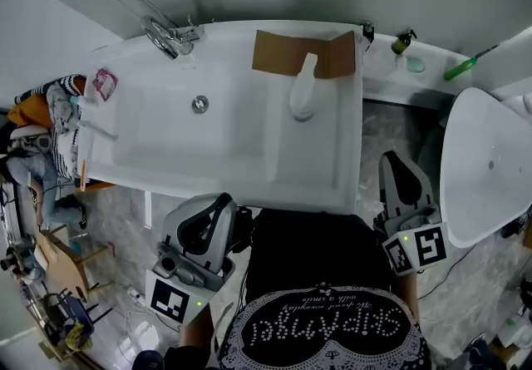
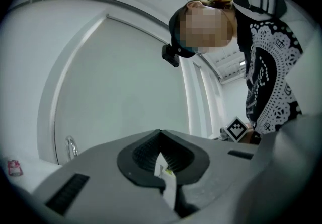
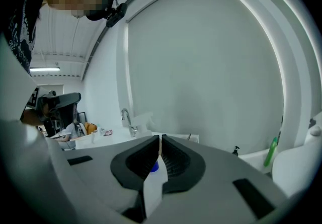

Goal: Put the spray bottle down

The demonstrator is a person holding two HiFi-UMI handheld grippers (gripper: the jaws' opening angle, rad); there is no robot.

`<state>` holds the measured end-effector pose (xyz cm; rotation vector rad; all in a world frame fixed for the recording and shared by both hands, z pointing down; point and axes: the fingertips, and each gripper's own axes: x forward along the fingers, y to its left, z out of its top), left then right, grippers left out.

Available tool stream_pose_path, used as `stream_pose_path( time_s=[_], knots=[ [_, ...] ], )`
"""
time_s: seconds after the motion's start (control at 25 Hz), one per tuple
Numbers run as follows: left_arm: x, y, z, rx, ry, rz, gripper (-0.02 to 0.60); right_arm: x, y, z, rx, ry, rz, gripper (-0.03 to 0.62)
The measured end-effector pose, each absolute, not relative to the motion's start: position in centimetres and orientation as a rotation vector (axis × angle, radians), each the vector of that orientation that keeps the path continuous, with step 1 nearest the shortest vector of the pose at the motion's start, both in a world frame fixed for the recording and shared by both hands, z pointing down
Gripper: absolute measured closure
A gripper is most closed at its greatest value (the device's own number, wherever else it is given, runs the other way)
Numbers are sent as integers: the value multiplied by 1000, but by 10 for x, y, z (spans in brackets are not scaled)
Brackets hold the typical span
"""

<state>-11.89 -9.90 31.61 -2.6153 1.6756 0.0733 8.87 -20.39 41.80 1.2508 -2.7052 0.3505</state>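
A white sink (image 1: 249, 181) is seen, a drain (image 1: 199, 104) in its bowl and a faucet (image 1: 170, 36) at its back rim; a spray bottle (image 1: 302, 96) is set on its flat right part, against a cardboard (image 1: 278, 52) piece; a pink packet (image 1: 104, 83) is laid on the left rim; a dark bottle (image 1: 402, 42) and a green tool (image 1: 462, 69) are kept on the ledge (image 1: 386, 79) alongside.

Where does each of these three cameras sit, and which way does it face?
Head view: on the person's head, facing steeply down at the sink and spray bottle; shows their shirt, the left hand-held gripper and right hand-held gripper.
Left gripper view: on the left hand-held gripper, facing along its shut jaws at a wall; shows the shirt.
Right gripper view: on the right hand-held gripper, facing along its shut jaws over the sink; shows a shirt edge.
Shared: the faucet appears in all three.
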Motion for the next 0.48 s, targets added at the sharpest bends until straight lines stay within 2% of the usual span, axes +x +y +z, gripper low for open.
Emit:
stream_pose_path(
  time_s=[0.48],
  knots=[
    [-106, -92, 312, -2670, 1656, 125, 578, 95, -200, 420, 1279, -2704, 359, 566]
  ],
)
